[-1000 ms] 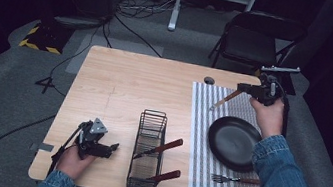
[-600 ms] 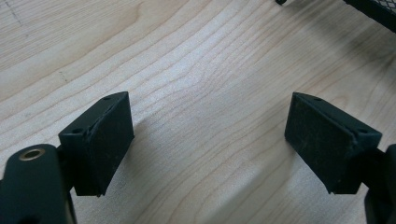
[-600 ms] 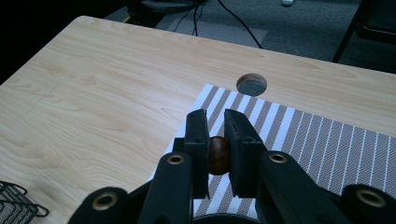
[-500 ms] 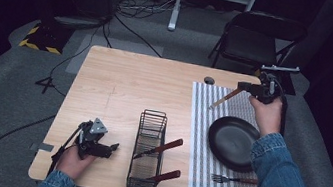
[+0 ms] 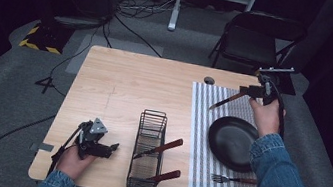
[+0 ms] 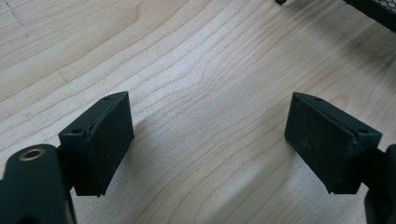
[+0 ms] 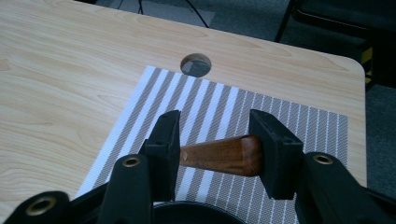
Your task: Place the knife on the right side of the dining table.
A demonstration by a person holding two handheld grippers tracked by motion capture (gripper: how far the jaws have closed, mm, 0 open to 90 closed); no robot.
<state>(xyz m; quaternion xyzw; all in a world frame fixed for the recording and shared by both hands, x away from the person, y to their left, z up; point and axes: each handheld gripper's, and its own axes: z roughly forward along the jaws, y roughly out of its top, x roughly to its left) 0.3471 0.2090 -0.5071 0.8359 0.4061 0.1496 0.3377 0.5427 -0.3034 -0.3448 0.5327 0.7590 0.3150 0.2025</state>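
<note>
A knife point(image 5: 226, 100) with a wooden handle point(image 7: 223, 155) lies slanted over the far end of the striped mat point(image 5: 198, 129). My right gripper point(image 5: 247, 91) is at its handle end. Its jaws have just been opening, and the handle lies crosswise between them with the pads point(image 7: 163, 144) no longer pressing on it. My left gripper point(image 5: 113, 147) rests on the bare wood near the table's front left, beside the wire rack point(image 5: 152, 121). Its jaws stand wide apart over wood grain point(image 6: 208, 140) with nothing between them.
The rack holds two wooden-handled utensils point(image 5: 161, 148). A black pan point(image 5: 231, 142) and a fork point(image 5: 234, 179) lie on the mat in front of the right hand. A round cable hole point(image 7: 196, 64) sits past the mat. A chair point(image 5: 258, 42) stands behind the table.
Little differs in the high view: the right hand and the knife stay over the mat's far end, and the left hand has not moved.
</note>
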